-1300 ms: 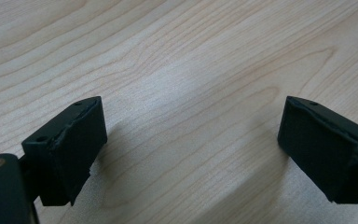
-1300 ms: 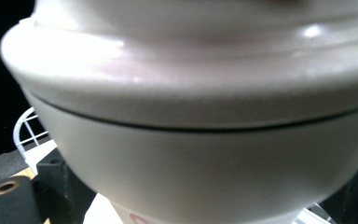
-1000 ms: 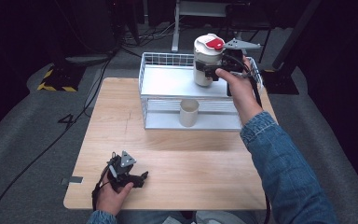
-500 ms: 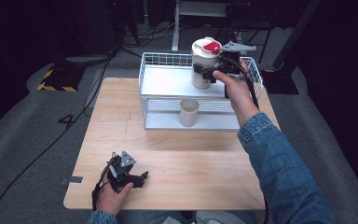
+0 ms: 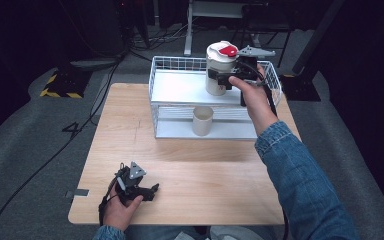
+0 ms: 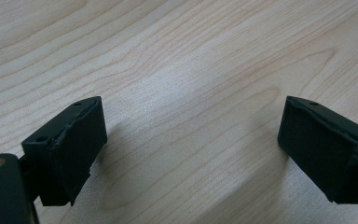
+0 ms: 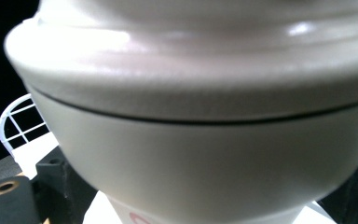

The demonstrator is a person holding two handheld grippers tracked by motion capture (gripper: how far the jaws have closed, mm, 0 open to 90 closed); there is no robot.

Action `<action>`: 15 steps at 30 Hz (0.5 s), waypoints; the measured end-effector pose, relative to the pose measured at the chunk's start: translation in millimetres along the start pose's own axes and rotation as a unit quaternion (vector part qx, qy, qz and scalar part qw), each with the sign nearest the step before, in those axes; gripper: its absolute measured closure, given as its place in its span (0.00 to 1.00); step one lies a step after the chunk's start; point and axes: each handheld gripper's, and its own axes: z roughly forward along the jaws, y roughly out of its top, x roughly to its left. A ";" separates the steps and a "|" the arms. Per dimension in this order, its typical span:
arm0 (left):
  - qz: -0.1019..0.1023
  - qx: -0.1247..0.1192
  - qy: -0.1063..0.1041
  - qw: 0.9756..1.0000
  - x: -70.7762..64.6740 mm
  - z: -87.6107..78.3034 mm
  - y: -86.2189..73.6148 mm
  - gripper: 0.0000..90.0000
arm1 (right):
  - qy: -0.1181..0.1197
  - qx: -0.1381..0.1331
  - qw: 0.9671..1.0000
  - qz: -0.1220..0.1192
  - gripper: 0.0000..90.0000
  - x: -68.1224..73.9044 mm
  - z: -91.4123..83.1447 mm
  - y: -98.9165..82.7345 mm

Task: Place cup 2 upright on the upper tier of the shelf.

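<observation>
Right gripper [image 5: 219, 78]: clamped on jar [image 5: 219, 67], held above rack [image 5: 175, 91] top shelf for placing.
Left gripper [image 5: 152, 189]: jaws apart, idle, rested on surface [image 5: 205, 170].

grey carpet floor [image 5: 25, 150], wooden table [image 5: 180, 170], dark surroundings.

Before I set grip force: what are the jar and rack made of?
Jar: likely plastic, smooth cream walls with a soft gloss, red lid patch. Rack: seemingly white-coated wire, thin grid rim. Right gripper clamps the jar.
</observation>
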 end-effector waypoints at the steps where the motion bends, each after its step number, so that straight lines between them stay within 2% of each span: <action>1: 0.001 0.002 -0.001 1.000 0.2 -0.2 0.1 0.09 | 0.001 0.000 1.000 0.000 0.10 -0.5 0.1 -0.1; 6: 0.001 0.002 -0.001 1.000 0.3 -0.2 0.2 0.09 | -0.001 -0.001 1.000 -0.004 0.10 0.1 0.3 -0.3; 9: 0.001 0.002 -0.001 1.000 0.2 -0.3 0.2 0.09 | -0.006 -0.010 1.000 -0.013 0.06 0.3 0.0 0.9; 15: -0.001 0.001 -0.001 1.000 0.0 -0.2 0.1 0.09 | -0.006 -0.005 1.000 -0.005 0.00 -2.9 -4.9 3.1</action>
